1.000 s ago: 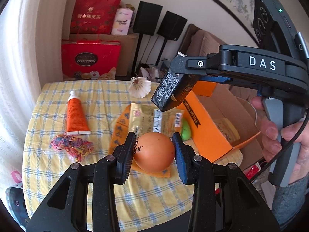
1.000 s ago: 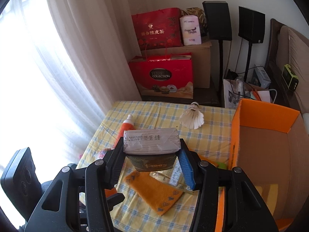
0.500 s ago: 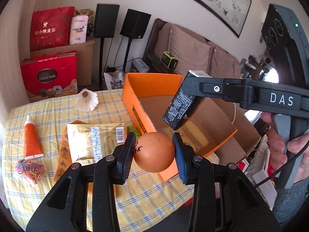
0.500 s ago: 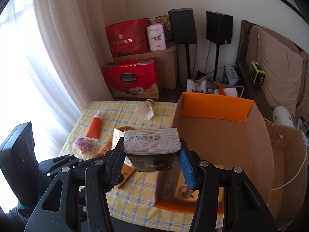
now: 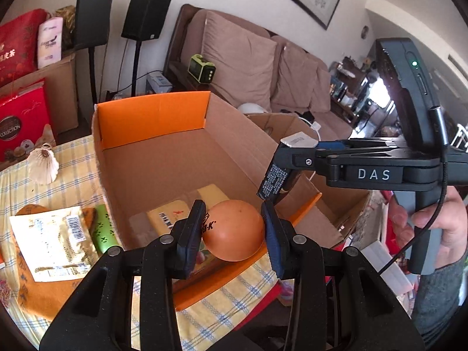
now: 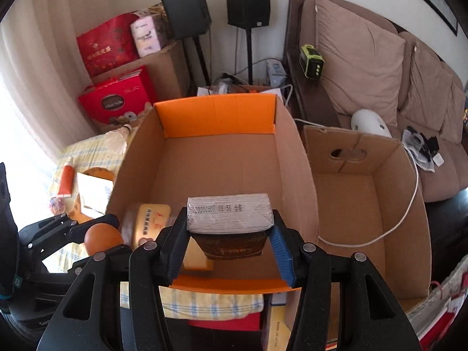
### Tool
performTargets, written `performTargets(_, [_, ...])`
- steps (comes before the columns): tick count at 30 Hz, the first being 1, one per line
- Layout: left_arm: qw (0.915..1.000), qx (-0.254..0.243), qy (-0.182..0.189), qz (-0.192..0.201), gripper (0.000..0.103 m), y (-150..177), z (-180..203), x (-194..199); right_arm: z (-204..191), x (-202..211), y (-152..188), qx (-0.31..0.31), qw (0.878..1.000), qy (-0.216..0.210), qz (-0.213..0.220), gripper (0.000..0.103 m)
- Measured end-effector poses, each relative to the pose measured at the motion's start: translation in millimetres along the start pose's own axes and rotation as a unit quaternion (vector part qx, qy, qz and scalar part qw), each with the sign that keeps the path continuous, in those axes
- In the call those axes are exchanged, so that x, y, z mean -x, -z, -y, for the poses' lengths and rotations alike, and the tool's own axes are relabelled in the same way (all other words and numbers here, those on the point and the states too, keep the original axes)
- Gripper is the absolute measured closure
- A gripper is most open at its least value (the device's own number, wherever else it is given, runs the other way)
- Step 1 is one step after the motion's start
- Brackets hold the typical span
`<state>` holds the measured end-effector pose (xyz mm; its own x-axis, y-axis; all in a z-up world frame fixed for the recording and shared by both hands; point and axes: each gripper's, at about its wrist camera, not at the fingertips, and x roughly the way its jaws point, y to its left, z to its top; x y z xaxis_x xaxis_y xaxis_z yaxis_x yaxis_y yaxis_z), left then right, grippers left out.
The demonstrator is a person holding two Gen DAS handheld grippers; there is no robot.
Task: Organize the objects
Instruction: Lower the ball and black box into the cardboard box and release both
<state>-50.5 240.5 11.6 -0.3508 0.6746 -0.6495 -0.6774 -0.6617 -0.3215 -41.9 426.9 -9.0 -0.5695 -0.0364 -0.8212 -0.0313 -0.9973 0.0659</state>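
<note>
On the left of the tabletop (image 5: 67,181), several things are not yet put away — a white shuttlecock (image 5: 43,166), a gold foil packet (image 5: 55,241) lying on an orange pouch (image 5: 41,295), and a green item (image 5: 103,229) just beside the box wall. The right wrist view adds an orange tube (image 6: 66,177) and a small heap of coloured rubber bands (image 6: 55,204) at the far left edge.

The orange-flapped cardboard box (image 5: 152,118) already has some yellow packets (image 5: 187,207) on its floor, so the sorting looks partly done.

The left gripper (image 5: 232,231) is clenched on an orange ball (image 5: 234,229), both pads pressing its sides, and holds it over the box's near corner, above the floor rather than resting on it. To the right, the right gripper (image 6: 223,241) is clamped on a brown packet with a silver date-stamped top (image 6: 229,213), hanging over the near middle of the same box; a hand (image 5: 447,222) grips its handle.

By my reckoning, two items are on the point of being dropped in — both sets of jaws need to open. After that, at least the six things on the cloth remain to be collected. A second, plain cardboard box (image 6: 365,181) stands to the right, holding only a white cable as far as I can see.
</note>
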Motion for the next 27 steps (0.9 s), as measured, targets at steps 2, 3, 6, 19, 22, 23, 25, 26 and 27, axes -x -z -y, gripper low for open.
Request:
performTargets(2, [0.9999, -0.009, 0.002, -0.005, 0.067, -2, 9, -11, 11, -5, 3, -0.007, 1.0, 0.006, -0.011, 0.05])
performTargets(3, [0.9999, -0.013, 0.003, -0.008, 0.067, -3, 13, -18, 15, -7, 4, -0.011, 1.0, 0.008, -0.015, 0.05])
performTargets(6, [0.9995, -0.025, 0.002, -0.017, 0.067, -2, 24, -35, 27, -11, 7, -0.02, 0.999, 0.01, -0.028, 0.049])
performTargets(19, [0.9971, -0.058, -0.008, -0.05, 0.067, 5, 54, -87, 47, -15, 17, -0.027, 0.999, 0.006, -0.045, 0.049])
performTargets(22, [0.9961, -0.067, -0.021, -0.055, 0.065, 8, 58, -93, 49, -15, 18, -0.029, 0.998, 0.004, -0.048, 0.049])
performTargets(23, [0.9958, -0.067, -0.024, -0.057, 0.063, 10, 58, -95, 48, -15, 18, -0.029, 0.998, 0.004, -0.048, 0.049])
performTargets(25, [0.996, -0.066, -0.024, -0.056, 0.054, 12, 57, -92, 48, -15, 17, -0.027, 0.998, 0.003, -0.051, 0.049])
performTargets(26, [0.9962, -0.064, -0.025, -0.053, 0.052, 12, 54, -91, 48, -16, 17, -0.027, 0.998, 0.004, -0.053, 0.049])
performTargets(27, [0.9966, -0.06, -0.025, -0.051, 0.043, 13, 52, -88, 47, -16, 16, -0.025, 0.998, 0.005, -0.055, 0.049])
